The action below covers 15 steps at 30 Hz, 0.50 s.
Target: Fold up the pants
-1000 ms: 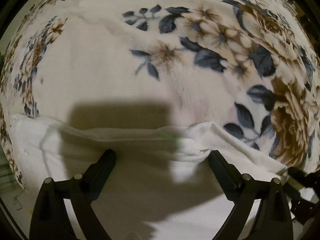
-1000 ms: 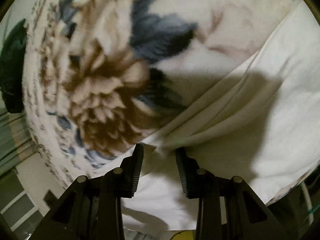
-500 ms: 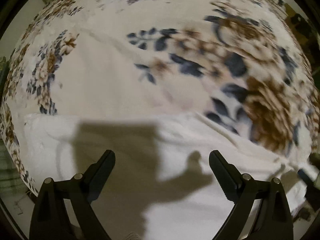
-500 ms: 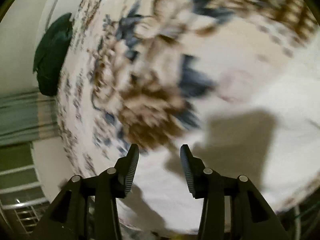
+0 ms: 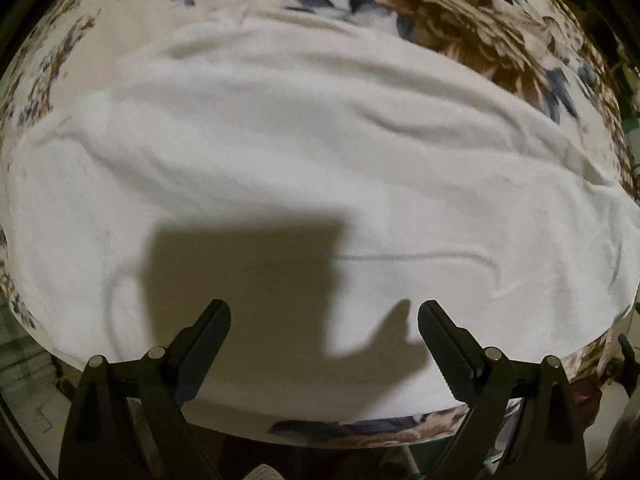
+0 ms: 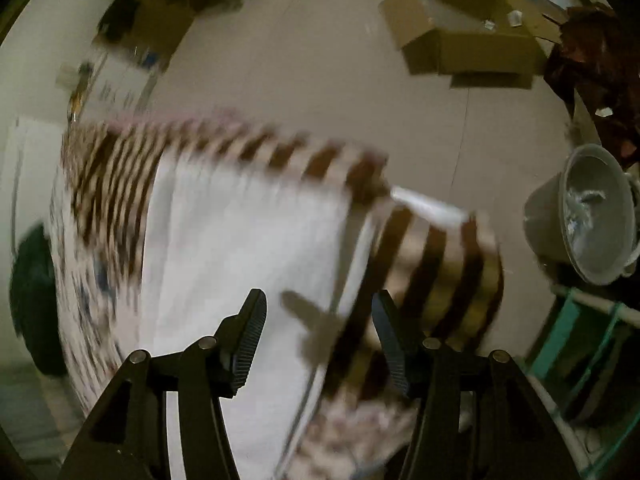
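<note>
The white pants (image 5: 320,168) lie spread across the middle of the left view, on a floral blanket (image 5: 460,12) that shows along the top and lower edges; in the blurred right view the pants (image 6: 240,248) fill the centre-left. The left tool (image 5: 324,320) hangs above the near part of the cloth, its jaws wide apart and empty, its shadow falling on the fabric. The right tool (image 6: 318,312) is also wide and holds nothing.

The cloth looks folded over in layers, with soft creases across it, so the step in hand seems to be picking the next pair of grip spots. To do it well, I would bring each tool low to an edge of the pants, take all layers at once, and lift both sides evenly so the fold lands square.

Count: one pair of pants, one blanket, two tools. In the right view, one cardboard box (image 6: 468,36) at upper right and one grey pot (image 6: 592,216) at the right edge.
</note>
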{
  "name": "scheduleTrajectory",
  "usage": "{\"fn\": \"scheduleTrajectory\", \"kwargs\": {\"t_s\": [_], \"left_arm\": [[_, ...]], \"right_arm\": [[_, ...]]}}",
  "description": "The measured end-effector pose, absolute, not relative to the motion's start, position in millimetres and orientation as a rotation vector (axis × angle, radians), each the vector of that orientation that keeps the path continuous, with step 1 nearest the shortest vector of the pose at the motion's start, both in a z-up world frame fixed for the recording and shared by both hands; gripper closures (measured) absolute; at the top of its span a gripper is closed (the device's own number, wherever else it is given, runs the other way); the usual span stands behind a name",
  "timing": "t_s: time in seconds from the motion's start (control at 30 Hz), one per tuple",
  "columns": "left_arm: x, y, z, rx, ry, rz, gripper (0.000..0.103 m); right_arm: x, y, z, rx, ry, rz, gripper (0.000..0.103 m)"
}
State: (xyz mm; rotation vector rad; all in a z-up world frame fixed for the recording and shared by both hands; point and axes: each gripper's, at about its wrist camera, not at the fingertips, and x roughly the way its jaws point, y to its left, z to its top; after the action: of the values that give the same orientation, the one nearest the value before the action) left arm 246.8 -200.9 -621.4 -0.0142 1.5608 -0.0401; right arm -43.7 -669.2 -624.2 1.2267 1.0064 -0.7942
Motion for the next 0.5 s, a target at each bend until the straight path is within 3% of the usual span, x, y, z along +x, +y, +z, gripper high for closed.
{"fn": "scheduleTrajectory", "kwargs": {"t_s": [0.1,0.13,0.17,0.33,0.5], "left_arm": [[239.7,-213.6,-629.5,0.017,1.558,-0.039,0.006],[238.0,-218.0,-631.3,0.032,1.554,-0.035,0.006],[233.7,-220.7,-636.8,0.043,1.55,-0.032,0.006],[223.4,-238.1,-625.0,0.087,1.527,-0.041,0.006],[220.2,-256.2,-626.8,0.117,1.509,-0.05,0.006]], "right_arm": [[-43.4,-696.2,-639.8,1.267,0.988,-0.791,0.047],[-40.8,-698.8,-644.7,1.27,0.992,-0.791,0.064],[-38.3,-701.0,-647.0,1.253,0.995,-0.788,0.089],[-22.5,-690.2,-626.7,1.122,0.975,-0.799,0.093],[-37.8,-694.7,-630.7,1.164,1.019,-0.806,0.093]]}}
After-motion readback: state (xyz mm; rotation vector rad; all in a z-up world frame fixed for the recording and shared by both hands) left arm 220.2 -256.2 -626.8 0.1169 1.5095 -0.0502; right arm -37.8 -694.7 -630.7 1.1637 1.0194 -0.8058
